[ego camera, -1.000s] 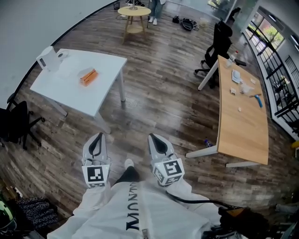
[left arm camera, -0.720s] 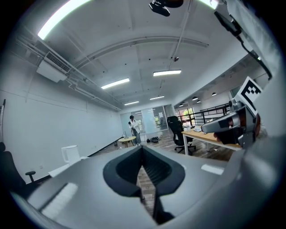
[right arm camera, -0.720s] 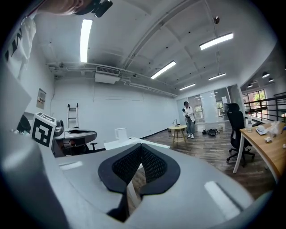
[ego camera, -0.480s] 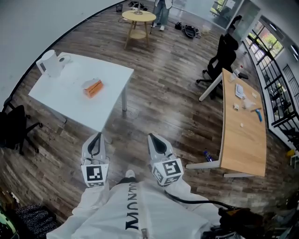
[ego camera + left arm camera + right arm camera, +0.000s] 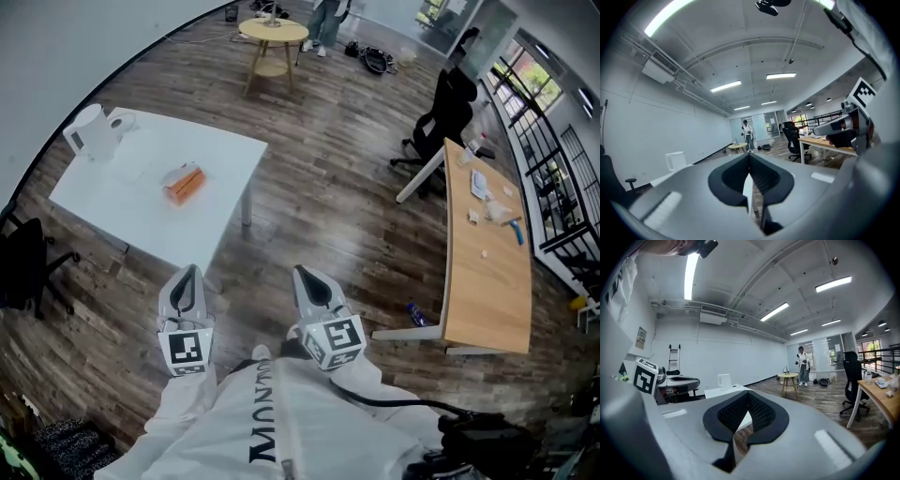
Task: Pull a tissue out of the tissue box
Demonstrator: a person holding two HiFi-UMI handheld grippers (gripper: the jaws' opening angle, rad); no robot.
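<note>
While the left gripper (image 5: 187,281) and right gripper (image 5: 309,286) are pinching shut on nothing, the tissue box (image 5: 184,183) is sitting ahead, nearer the left one.

Open wood floor (image 5: 328,178) ahead, white bench (image 5: 122,202) front left.
The bench top carries an orange tissue box (image 5: 184,182) near its middle and a white kettle (image 5: 87,131) at the far corner, well apart. A wooden bench (image 5: 487,281) flanks the right.
</note>
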